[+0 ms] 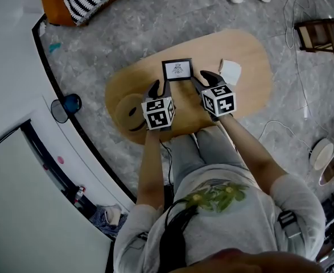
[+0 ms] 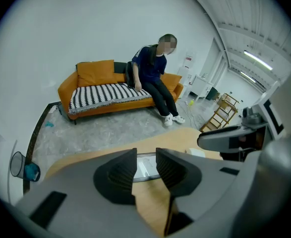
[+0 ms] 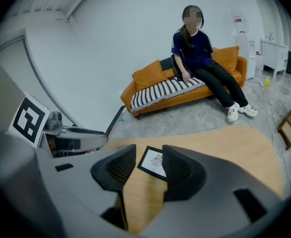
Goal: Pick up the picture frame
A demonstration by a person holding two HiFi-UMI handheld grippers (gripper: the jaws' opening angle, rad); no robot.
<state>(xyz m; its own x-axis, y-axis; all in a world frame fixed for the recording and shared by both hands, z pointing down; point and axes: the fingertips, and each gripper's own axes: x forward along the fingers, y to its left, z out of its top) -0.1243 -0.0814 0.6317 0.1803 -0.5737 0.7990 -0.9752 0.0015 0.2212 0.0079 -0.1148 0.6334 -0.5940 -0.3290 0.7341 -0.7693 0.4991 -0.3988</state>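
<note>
A small black picture frame (image 1: 177, 70) with a white print lies flat on the oval wooden table (image 1: 252, 56). My left gripper (image 1: 160, 87) hovers just short of the frame's near left corner, jaws open and empty. My right gripper (image 1: 203, 79) hangs at the frame's near right side, also open with nothing between its pads. In the left gripper view the frame (image 2: 145, 166) shows through the gap of the left gripper (image 2: 146, 155). In the right gripper view the frame (image 3: 154, 163) lies beyond the right gripper (image 3: 149, 152), tilted to the jaws.
A white folded sheet (image 1: 230, 71) lies on the table right of the frame. A person (image 2: 155, 78) sits on an orange sofa (image 2: 105, 95) beyond the table. A wooden rack (image 1: 320, 36) stands at right, and cables run over the grey floor.
</note>
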